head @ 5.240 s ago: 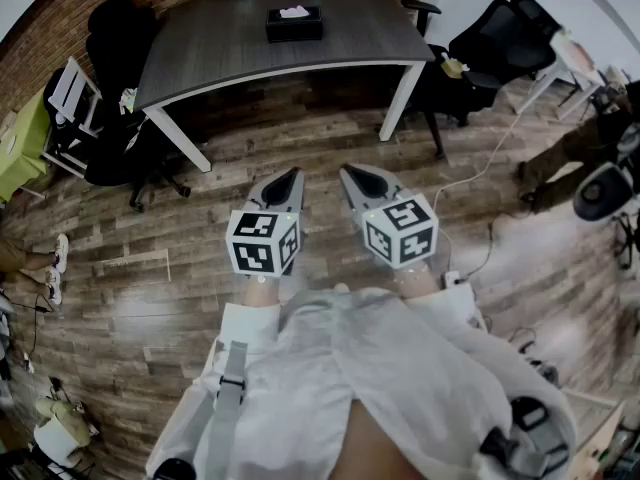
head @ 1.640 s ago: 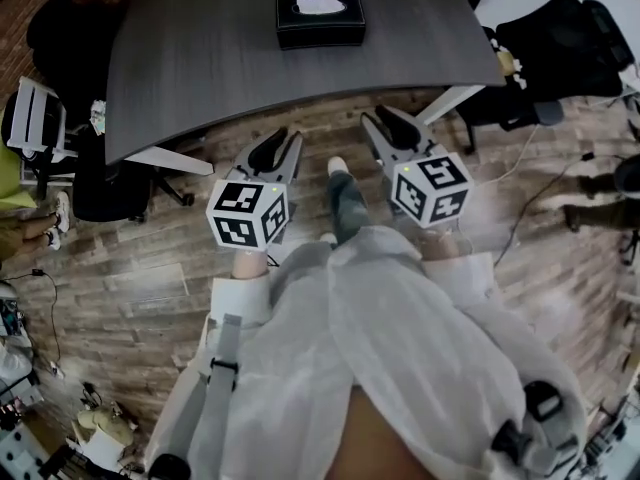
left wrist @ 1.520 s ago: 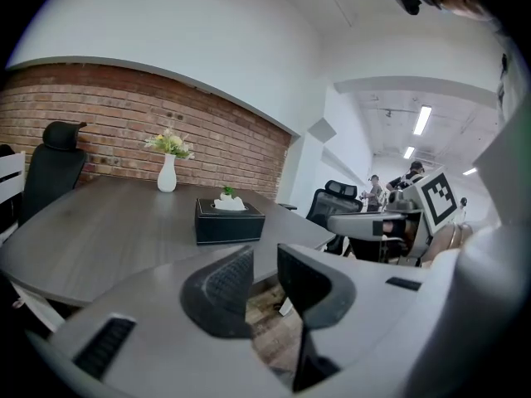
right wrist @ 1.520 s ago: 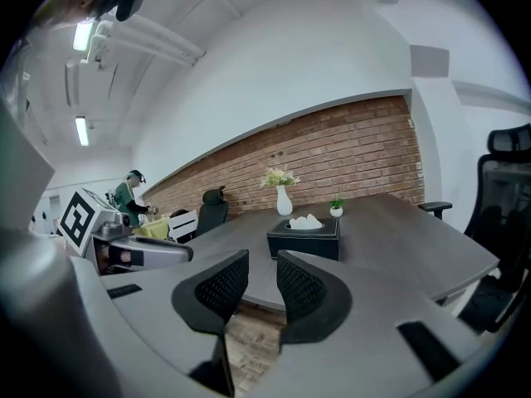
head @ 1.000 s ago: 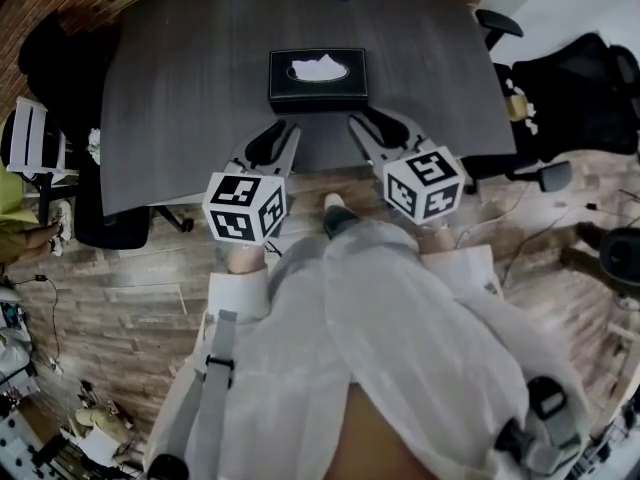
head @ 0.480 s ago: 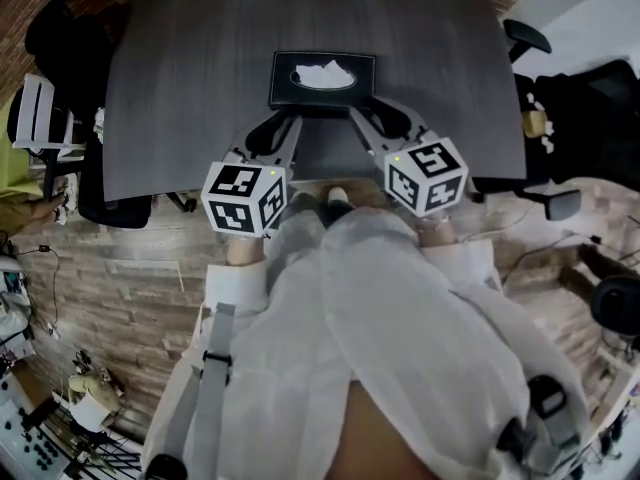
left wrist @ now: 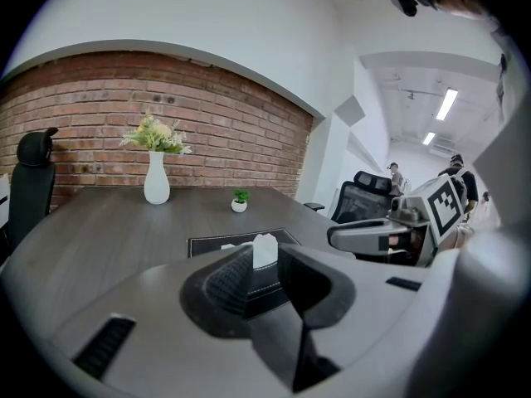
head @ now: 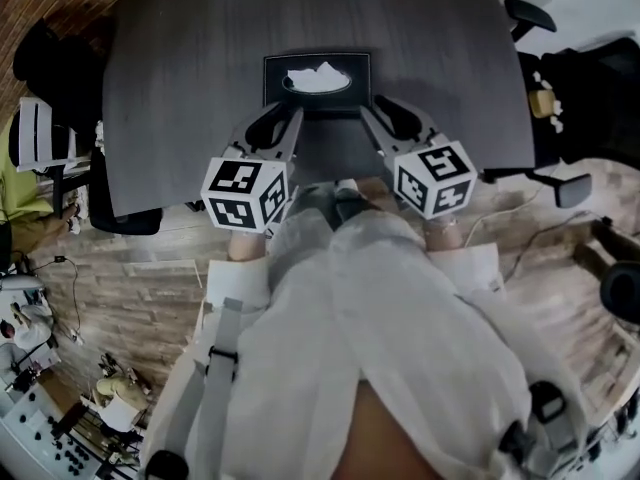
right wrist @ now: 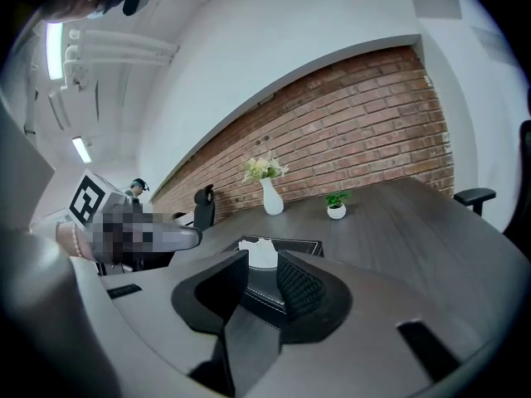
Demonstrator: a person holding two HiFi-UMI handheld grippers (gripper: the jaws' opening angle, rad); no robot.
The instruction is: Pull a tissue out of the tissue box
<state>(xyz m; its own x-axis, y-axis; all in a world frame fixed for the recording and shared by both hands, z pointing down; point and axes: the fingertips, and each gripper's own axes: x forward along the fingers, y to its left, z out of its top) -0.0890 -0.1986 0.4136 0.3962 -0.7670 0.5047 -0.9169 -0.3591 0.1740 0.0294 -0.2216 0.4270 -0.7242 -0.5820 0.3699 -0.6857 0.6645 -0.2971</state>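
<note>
A black rectangular tissue box [head: 280, 96], a white tissue [head: 318, 73] peaking from its oval slot, sits on a dark grey wooden table [head: 180, 88]. The left gripper [head: 283, 116] and right gripper [head: 382, 108] hover near its front edge, both with jaws parted and gripping nothing

The tissue box [left wrist: 207, 245] is half hidden behind the left gripper [left wrist: 265, 259].

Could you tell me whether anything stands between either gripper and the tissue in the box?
Nothing visible does. The left gripper and right gripper are open over bare table, just short of the tissue box; its tissue sticks up.
</note>
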